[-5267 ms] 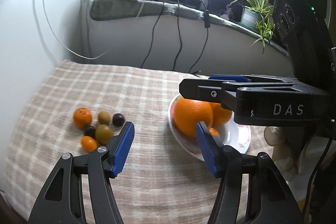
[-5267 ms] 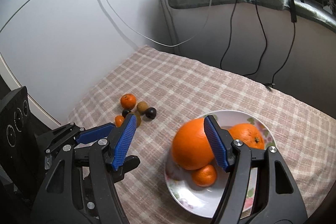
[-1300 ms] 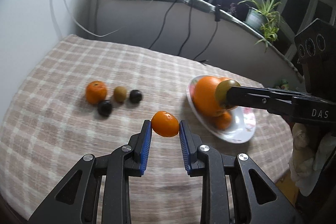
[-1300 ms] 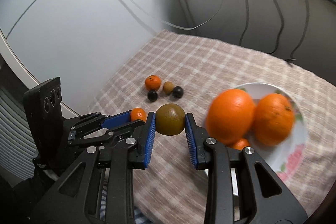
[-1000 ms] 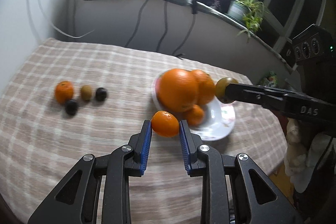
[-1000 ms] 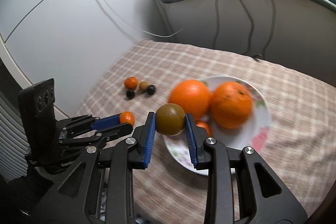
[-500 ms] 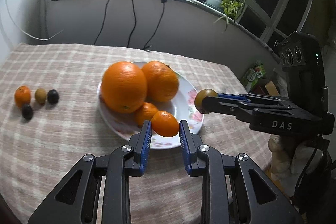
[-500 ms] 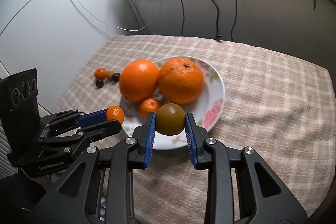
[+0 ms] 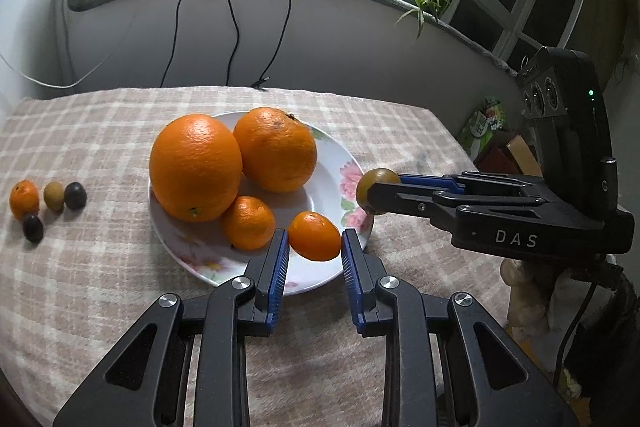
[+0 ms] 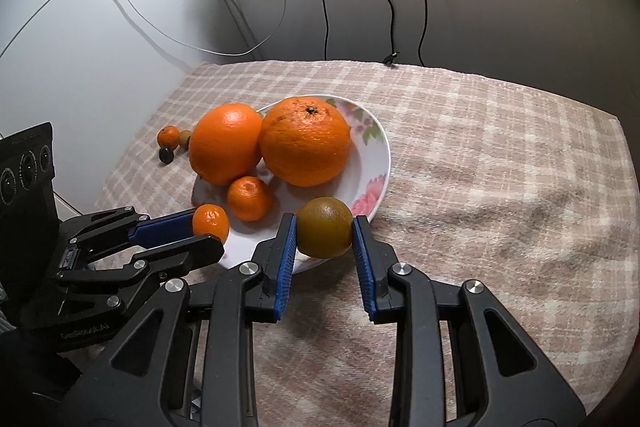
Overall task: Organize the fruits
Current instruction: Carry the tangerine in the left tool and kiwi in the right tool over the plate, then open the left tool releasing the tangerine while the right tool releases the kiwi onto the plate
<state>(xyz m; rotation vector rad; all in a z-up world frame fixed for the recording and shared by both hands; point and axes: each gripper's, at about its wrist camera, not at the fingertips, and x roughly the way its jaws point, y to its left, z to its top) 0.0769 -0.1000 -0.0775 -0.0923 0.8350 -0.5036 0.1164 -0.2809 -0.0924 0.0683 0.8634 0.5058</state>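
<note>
1. Now my left hand-held gripper (image 9: 312,255) clamps a small mandarin (image 9: 314,235) over the plate's (image 9: 335,163) near rim.
2. My right hand-held gripper (image 10: 324,238) pinches a brownish-green fruit (image 10: 325,227) at the plate's edge.
3. Two big oranges (image 9: 196,167) sit on the plate; four small fruits (image 9: 44,201) lie on the bench (image 9: 80,287).

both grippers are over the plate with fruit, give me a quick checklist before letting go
1. Left hand-held gripper grips the small orange fruit: ok.
2. Right hand-held gripper grips the green-brown fruit: ok.
3. Small orange fruit above the plate: ok, over the near rim area.
4. Green-brown fruit above the plate: cannot tell; it sits at the rim edge in both views.
5. Free landing room beside the two big oranges and the mandarin: ok, bare plate on the near right side.
6. Height above the plate low enough for a soft drop: cannot tell.
</note>
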